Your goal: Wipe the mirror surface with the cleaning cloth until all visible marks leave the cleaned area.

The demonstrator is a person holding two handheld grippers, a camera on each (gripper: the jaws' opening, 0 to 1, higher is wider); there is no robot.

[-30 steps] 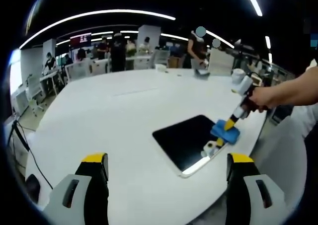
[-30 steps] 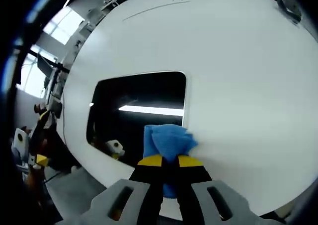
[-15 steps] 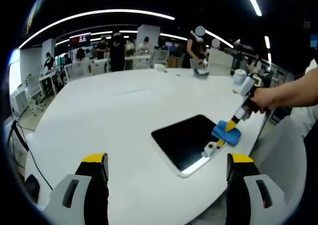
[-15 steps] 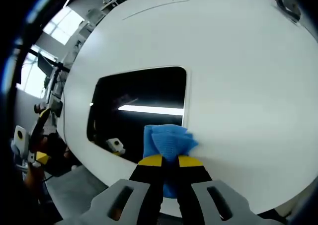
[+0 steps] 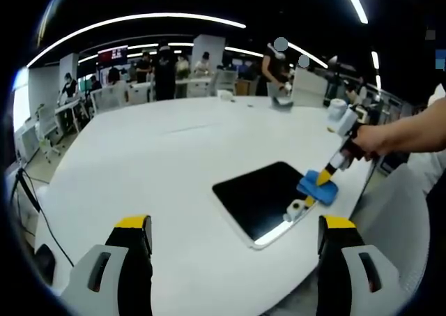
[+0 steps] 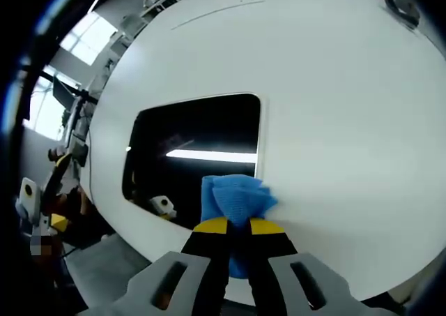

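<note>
A dark rectangular mirror (image 5: 268,196) (image 6: 198,145) lies flat on the white table near its right edge, reflecting a ceiling light strip. My right gripper (image 6: 237,227) (image 5: 326,177) is shut on a blue cleaning cloth (image 6: 235,197) (image 5: 317,187), which rests on the mirror's corner by the table edge. My left gripper (image 5: 233,225) hangs open over the near table, well short of the mirror, nothing between its fingers.
The round white table (image 5: 160,155) stretches far behind the mirror. A white cup (image 5: 336,107) and a bowl (image 5: 282,100) stand at its far right. Several people stand at desks beyond. The floor drops off past the table edge (image 6: 104,239).
Between one second and half a second ago the cloth and right gripper slid slightly along the mirror's edge. Since then nothing visibly moved. The left gripper stays still.
</note>
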